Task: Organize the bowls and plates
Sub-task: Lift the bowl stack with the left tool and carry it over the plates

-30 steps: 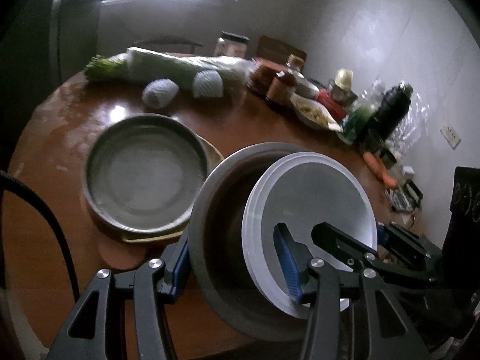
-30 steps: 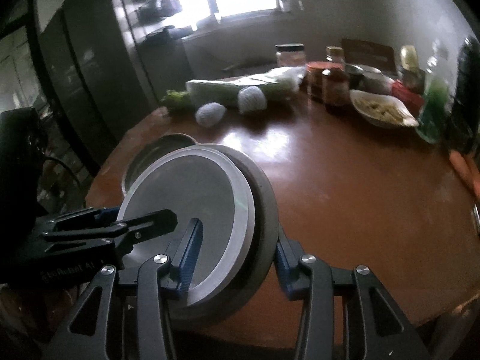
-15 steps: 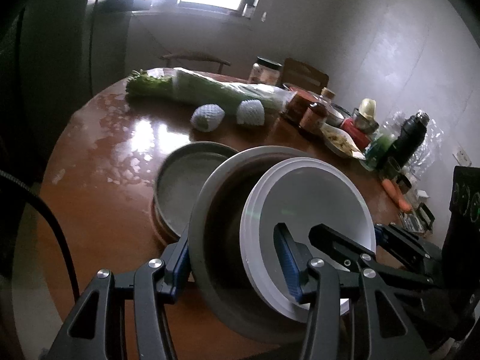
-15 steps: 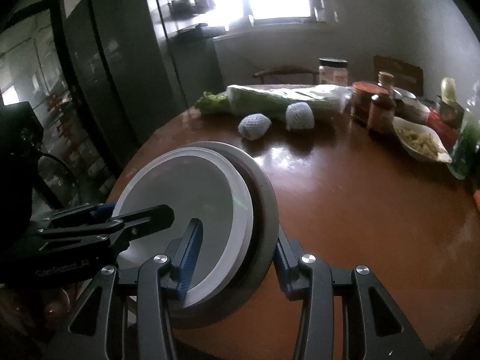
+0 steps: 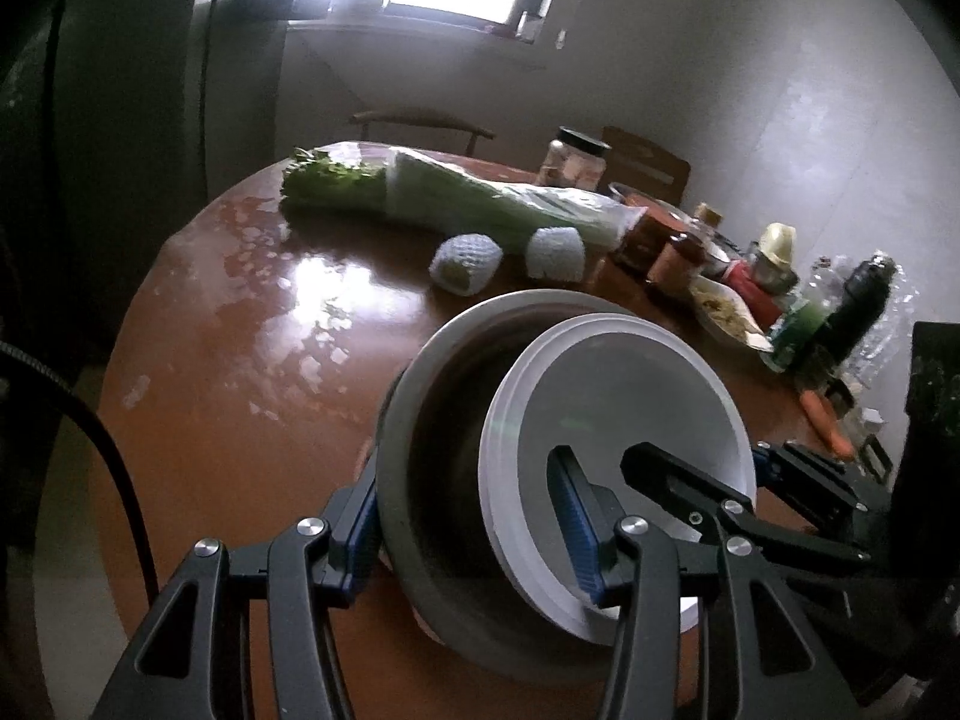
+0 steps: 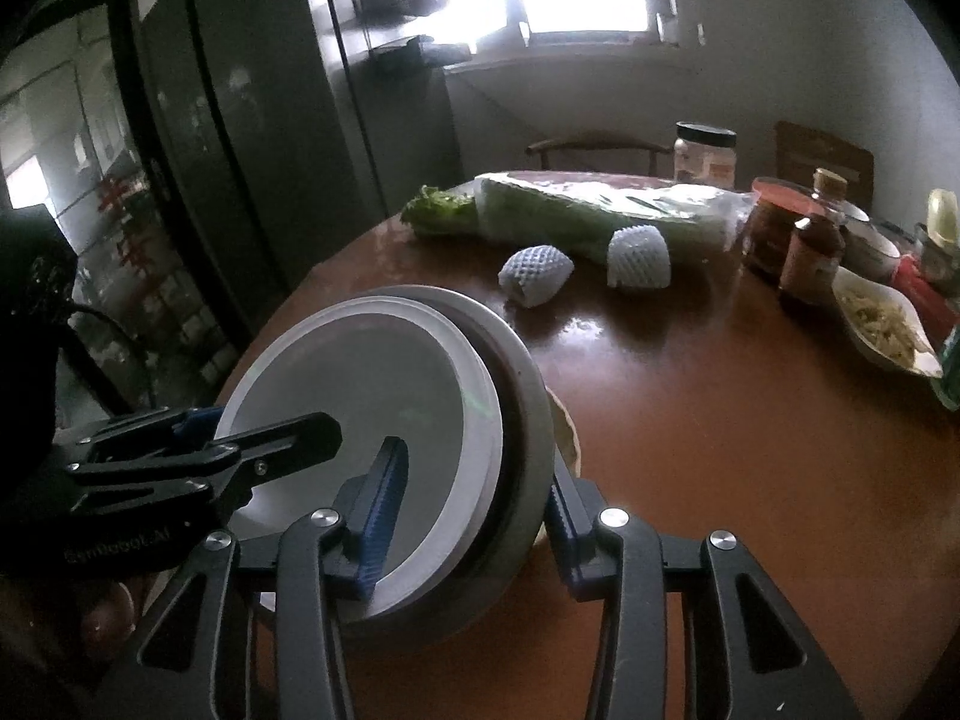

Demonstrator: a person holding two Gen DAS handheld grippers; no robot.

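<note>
Stack (image 5: 540, 420) lifted higher, both grippers (image 5: 474, 528) (image 6: 468, 510) clamping edges.

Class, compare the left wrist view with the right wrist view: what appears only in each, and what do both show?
Only the left wrist view shows the dark flask and the carrot. Only the right wrist view shows the tall dark cabinet left of the table. Both show the white plate nested in the grey bowl, clamped by the left gripper and right gripper, plus the bagged celery.

Both grippers' fingers (image 5: 575, 531) pinch a tilted grey bowl (image 5: 432, 438) and white plate (image 5: 624, 420) above the table (image 5: 210, 420).
</note>
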